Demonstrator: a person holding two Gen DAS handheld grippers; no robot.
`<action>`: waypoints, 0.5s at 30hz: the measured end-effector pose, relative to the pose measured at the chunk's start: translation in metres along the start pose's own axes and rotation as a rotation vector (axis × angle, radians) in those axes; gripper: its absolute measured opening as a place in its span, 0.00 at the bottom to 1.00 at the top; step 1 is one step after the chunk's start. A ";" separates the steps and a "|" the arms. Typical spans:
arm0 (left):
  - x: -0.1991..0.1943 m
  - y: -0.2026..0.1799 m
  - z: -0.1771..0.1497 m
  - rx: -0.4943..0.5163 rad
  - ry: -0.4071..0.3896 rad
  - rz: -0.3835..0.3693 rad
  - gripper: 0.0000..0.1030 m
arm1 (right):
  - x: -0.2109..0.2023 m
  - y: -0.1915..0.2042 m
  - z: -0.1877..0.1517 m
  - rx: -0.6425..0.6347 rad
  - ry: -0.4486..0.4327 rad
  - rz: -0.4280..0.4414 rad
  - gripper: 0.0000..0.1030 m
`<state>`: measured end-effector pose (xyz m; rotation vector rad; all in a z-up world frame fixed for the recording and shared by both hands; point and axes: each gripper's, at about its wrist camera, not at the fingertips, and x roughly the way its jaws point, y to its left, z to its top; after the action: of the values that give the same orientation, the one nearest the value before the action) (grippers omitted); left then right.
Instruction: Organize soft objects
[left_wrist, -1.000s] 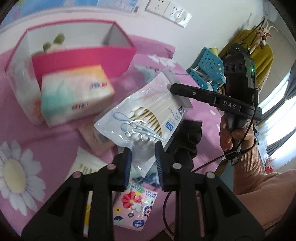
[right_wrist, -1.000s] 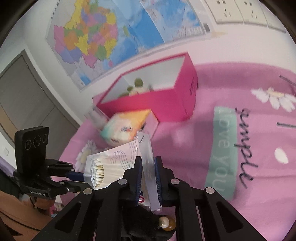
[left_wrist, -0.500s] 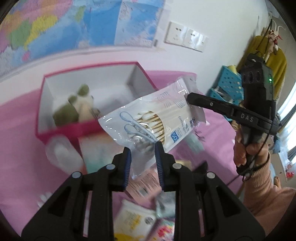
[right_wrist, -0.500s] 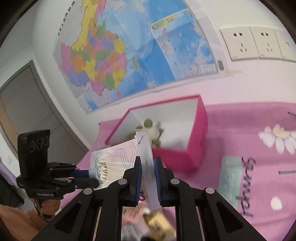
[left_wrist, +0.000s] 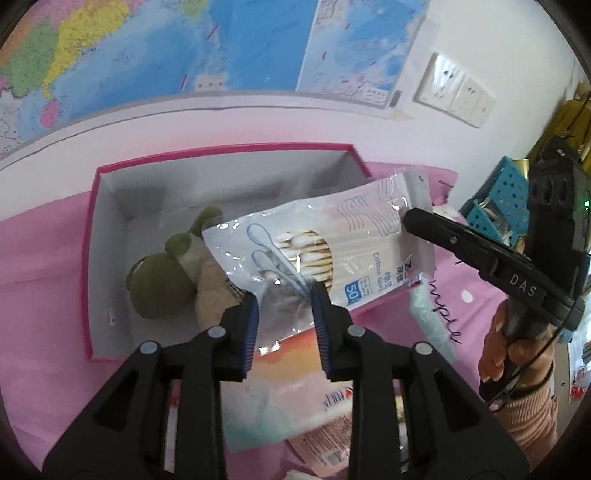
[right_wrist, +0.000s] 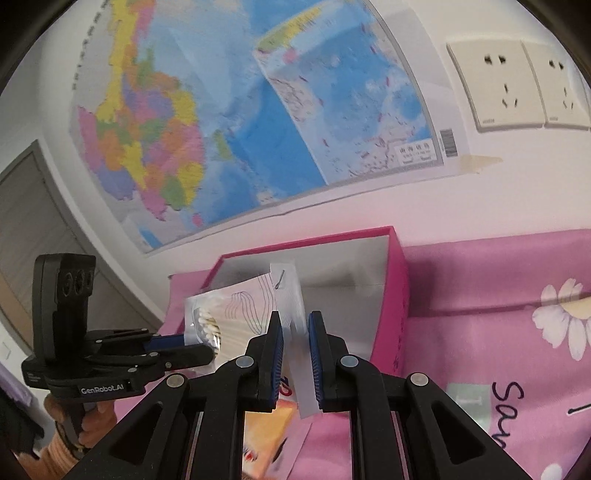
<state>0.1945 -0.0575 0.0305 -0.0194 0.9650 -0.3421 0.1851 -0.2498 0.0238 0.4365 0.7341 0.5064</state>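
A clear bag of cotton swabs (left_wrist: 325, 254) hangs in the air over the open pink box (left_wrist: 94, 258). My left gripper (left_wrist: 285, 314) is shut on the bag's bottom end. My right gripper (right_wrist: 295, 341) is shut on the bag's top flap (right_wrist: 291, 314); its jaws show a narrow gap with the flap between them. In the left wrist view the right gripper (left_wrist: 410, 218) meets the bag at its upper right corner. A green and beige plush toy (left_wrist: 166, 273) lies inside the box, partly hidden by the bag.
A tissue pack (left_wrist: 295, 376) lies in front of the box on the pink flowered cloth (right_wrist: 517, 295). A flat pink packet (left_wrist: 325, 439) lies nearer me. A wall map (right_wrist: 221, 129) and sockets (right_wrist: 509, 88) are behind. A teal basket (left_wrist: 498, 199) stands at right.
Both grippers have carried the swab bag up and forward, from above the loose items to over the open box. The view has tilted up toward the wall.
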 end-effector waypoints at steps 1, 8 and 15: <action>0.003 0.000 0.001 0.001 0.005 0.008 0.29 | 0.004 -0.002 0.001 0.004 0.004 -0.010 0.13; 0.019 0.000 0.006 0.002 0.017 0.089 0.47 | 0.021 -0.008 -0.002 0.001 0.027 -0.121 0.32; 0.001 -0.002 -0.009 0.022 -0.040 0.116 0.48 | -0.001 -0.001 -0.007 -0.028 -0.004 -0.115 0.37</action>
<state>0.1875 -0.0583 0.0251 0.0492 0.9181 -0.2445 0.1796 -0.2497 0.0194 0.3663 0.7425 0.4070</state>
